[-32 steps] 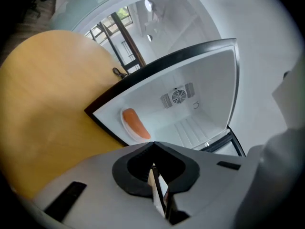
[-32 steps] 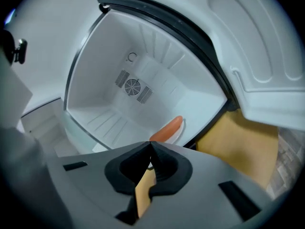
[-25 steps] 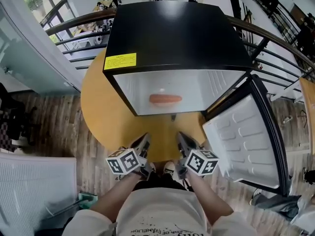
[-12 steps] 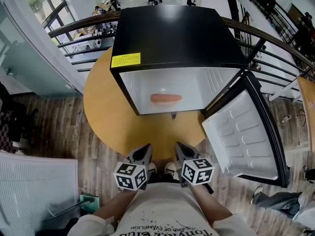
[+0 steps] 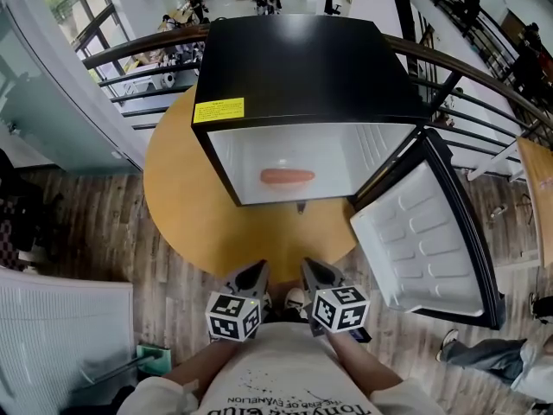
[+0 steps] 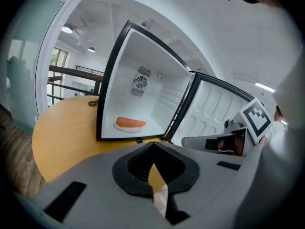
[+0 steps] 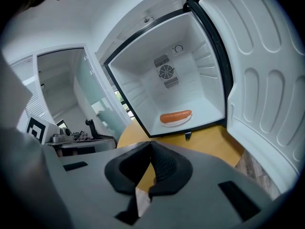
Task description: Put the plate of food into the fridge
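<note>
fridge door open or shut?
Open. The fridge door is swung wide to the right with its white inner liner showing, and the plate of food is in plain sight inside the fridge.

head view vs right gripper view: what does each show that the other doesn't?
Head view only: the black top of the fridge and its yellow label. Right gripper view only: the fan vent on the fridge's back wall, and the right gripper with its jaws shut on nothing. Both: the open fridge, the sausage inside it, the white door and the yellow table.
</note>
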Motion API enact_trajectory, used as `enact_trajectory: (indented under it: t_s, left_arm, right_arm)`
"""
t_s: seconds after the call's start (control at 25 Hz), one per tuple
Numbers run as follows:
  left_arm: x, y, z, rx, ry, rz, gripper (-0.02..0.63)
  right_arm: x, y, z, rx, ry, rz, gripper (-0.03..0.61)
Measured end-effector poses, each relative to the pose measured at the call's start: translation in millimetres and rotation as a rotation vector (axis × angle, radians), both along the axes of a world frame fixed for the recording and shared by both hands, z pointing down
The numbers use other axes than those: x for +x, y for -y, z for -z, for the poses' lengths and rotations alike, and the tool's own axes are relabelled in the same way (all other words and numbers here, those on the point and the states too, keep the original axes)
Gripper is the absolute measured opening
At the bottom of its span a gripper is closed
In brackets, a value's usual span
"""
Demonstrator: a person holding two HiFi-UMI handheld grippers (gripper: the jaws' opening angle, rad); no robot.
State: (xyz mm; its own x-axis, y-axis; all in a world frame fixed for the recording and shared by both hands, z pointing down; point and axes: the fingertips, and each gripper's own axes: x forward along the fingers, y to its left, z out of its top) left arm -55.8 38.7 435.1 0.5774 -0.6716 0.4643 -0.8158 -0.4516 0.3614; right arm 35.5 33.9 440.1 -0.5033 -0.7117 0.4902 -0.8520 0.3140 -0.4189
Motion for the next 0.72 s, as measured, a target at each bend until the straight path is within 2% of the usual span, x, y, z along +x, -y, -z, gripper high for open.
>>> enact_trajectory:
  t_s: [0.72]
  left_arm:
    - [-1.5, -1.2, -6.9, -0.040, -0.010, 0.000, 0.023]
  right_arm:
    - [-6.7, -1.5, -1.5, -0.004, -0.010, 0.030, 0.025]
